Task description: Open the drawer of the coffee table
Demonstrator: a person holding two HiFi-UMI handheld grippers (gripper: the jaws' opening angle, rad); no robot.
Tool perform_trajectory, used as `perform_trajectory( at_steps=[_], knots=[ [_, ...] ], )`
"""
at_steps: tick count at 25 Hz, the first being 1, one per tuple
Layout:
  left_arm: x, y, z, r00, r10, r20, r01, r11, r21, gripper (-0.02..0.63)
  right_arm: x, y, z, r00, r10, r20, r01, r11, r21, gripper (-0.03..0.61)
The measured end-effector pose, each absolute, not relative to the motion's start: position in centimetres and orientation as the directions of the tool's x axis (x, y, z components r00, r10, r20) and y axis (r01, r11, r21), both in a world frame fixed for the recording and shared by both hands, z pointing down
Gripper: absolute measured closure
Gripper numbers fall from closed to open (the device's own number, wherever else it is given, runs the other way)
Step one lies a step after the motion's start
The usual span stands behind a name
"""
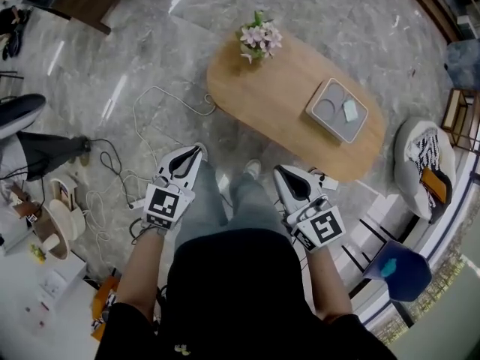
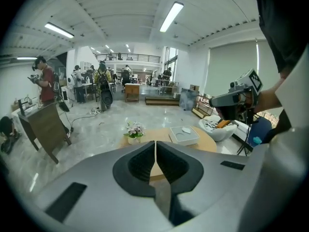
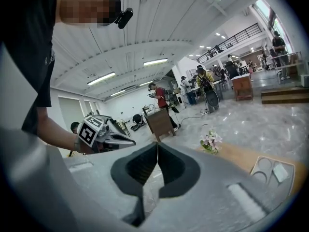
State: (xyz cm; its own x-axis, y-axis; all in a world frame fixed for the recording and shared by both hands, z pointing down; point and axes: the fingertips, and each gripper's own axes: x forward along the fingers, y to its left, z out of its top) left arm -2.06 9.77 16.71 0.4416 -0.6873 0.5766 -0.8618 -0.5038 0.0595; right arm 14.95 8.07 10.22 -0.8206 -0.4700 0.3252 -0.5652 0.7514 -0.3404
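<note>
We hold the left hand-held gripper (image 1: 196, 152) and the right hand-held gripper (image 1: 279, 171) side by side above the grey marble floor (image 1: 150, 51), both pointing toward the coffee-table worktop (image 1: 277, 103). Each hand-held gripper is clenched: its jaws meet at the tips with nothing between them. The oval wooden worktop stands ahead of both units, near but apart from them. It carries a pot of pink flowers (image 1: 259, 40) at its far end and a grey tray (image 1: 349, 131) toward the right. We cannot make out its drawer in any view.
</note>
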Motion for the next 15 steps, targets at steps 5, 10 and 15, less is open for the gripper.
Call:
perform_trajectory(
  at_steps=[5, 10, 15],
  knots=[
    [-5.5, 7.4, 22.3, 0.491, -0.618, 0.614, -0.817, -0.572, 0.078, 0.586, 11.1, 6.8, 14.2, -0.798, -0.467, 0.38, -0.59, 0.732, -0.341, 0.578],
    [-9.1, 4.8, 29.0, 0.539, -0.549, 0.639, -0.773, -0.624, 0.115, 0.575, 6.9, 5.3, 18.4, -0.769, -0.472, 0.432, -0.623, 0.705, -0.338, 0.578],
    [-11.2, 2.3, 35.6, 0.594, -0.479, 0.646, -0.709, -0.692, 0.139, 0.543, 3.8, 4.0, 23.0, -0.728, -0.491, 0.479, -0.667, 0.669, -0.328, 0.578]
  ],
)
